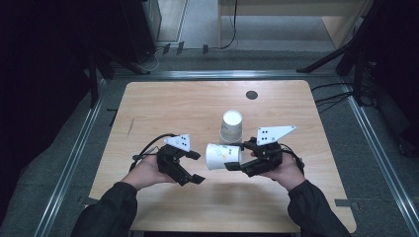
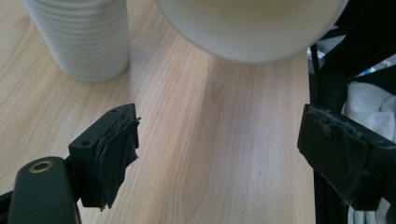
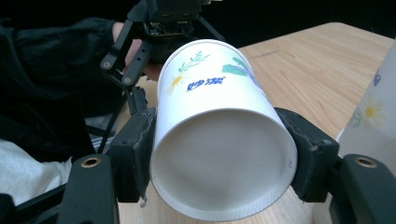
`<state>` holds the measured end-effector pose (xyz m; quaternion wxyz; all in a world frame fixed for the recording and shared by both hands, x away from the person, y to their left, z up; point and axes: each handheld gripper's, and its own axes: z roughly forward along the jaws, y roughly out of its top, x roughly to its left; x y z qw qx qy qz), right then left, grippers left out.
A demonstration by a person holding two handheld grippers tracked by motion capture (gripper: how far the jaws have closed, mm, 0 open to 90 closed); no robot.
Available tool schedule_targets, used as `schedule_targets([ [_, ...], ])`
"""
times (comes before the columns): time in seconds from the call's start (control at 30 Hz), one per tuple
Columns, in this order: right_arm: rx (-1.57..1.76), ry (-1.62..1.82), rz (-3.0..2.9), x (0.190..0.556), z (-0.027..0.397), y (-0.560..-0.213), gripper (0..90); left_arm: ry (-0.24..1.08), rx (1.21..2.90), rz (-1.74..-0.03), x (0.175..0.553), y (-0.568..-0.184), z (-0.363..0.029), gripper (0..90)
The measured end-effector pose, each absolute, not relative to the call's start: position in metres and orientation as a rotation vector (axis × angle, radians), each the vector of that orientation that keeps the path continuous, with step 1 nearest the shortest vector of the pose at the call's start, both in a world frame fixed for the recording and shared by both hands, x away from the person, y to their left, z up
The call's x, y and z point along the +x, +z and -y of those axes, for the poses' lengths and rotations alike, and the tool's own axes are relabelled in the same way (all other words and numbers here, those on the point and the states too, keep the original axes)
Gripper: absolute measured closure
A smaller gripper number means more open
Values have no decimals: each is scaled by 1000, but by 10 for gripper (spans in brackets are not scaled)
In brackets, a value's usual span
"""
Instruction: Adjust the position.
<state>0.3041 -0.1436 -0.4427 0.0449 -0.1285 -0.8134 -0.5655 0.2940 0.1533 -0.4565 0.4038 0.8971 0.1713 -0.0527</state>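
Jaws of right gripper point(image 1: 236, 165) clamped on sideways paper cup point(image 1: 223, 156); left gripper point(image 1: 196, 167) wide, empty. Light, thin-walled, crushable: best gripped gently near stiffer rim.

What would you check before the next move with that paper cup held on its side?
1. Right gripper clamped on the printed paper cup: ok, a jaw presses on each side near its base.
2. Cup shape: ok, no crushing shows at the base.
3. Left gripper ready to take it: ok, jaws apart with nothing between them.
4. Left gripper lined up with the cup's rim end: cannot tell, the cup sits high in the left gripper view.
5. Upside-down stack of cups clear of the held cup: cannot tell, they look close in the high view.
6. Table room for setting down: ok.
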Motion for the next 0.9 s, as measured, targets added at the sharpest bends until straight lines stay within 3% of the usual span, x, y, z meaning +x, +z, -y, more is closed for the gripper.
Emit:
schedule_targets([
  [0.3,-357,-1734,2447,302,138,-444,343,-181,2112,-422,296,-453,-151,131],
  [0.9,-318,-1714,2389,301,127,-448,342,-201,2019,-358,293,-450,-146,161],
])
